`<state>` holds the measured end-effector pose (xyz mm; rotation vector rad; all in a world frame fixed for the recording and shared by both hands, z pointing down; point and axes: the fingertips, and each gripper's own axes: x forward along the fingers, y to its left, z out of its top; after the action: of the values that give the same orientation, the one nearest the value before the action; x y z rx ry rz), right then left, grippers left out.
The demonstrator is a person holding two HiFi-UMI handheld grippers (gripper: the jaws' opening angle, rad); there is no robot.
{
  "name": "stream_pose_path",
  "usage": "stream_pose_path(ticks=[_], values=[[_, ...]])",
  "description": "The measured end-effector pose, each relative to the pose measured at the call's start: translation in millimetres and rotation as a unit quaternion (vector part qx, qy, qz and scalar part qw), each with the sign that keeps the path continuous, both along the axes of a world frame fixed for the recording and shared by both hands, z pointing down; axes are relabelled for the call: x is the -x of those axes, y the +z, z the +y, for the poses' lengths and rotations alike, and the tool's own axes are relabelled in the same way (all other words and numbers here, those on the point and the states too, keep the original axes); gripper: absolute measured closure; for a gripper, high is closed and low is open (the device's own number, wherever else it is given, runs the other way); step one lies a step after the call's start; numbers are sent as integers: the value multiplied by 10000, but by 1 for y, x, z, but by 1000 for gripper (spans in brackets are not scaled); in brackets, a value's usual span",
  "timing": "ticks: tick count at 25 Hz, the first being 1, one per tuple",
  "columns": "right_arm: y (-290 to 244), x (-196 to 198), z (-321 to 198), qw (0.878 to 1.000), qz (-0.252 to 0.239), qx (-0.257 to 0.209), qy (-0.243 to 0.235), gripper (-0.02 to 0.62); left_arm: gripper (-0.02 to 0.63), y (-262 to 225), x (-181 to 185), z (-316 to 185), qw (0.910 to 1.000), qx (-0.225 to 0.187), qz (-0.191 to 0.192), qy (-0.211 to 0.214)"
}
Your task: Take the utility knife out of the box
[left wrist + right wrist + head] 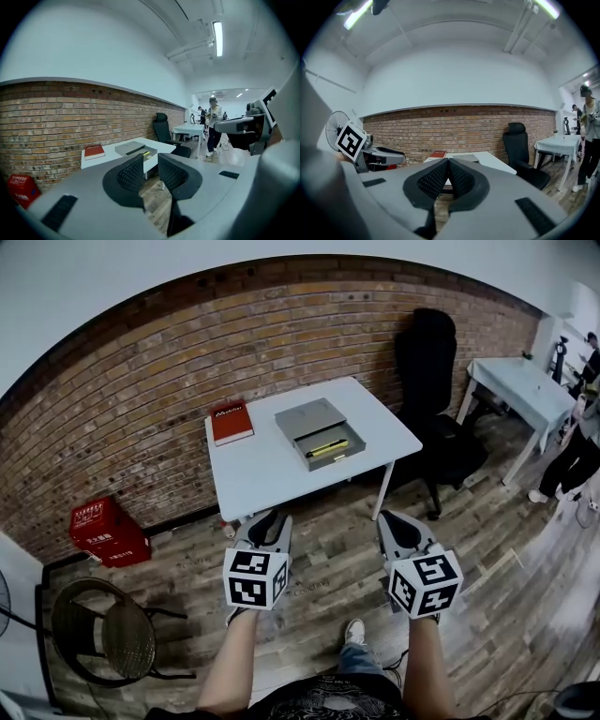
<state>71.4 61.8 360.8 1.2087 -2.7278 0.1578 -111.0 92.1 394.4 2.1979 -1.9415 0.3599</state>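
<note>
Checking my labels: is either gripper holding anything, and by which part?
Nothing is held. The left gripper is open and empty, the right gripper shut on nothing; the knife lies in the box.

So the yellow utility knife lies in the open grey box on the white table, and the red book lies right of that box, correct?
Not quite: the head view shows the red book left of the open grey box, not right. The yellow utility knife does lie in that box on the white table.

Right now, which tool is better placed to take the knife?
Left, probably: the left tool has jaws apart, lined up on the utility knife; the right tool is shut.
</note>
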Motion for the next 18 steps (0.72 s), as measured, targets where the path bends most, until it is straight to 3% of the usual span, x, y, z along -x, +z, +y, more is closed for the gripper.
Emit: stream_pose_path(ticks=[13, 18], values=[[0, -3, -138, 9992, 84, 117, -373, 577, 468, 3, -1, -125, 9991, 128, 181, -374], [-2, -6, -179, 9987, 36, 125, -486, 575, 460, 5, -6, -162, 9987, 195, 86, -469]])
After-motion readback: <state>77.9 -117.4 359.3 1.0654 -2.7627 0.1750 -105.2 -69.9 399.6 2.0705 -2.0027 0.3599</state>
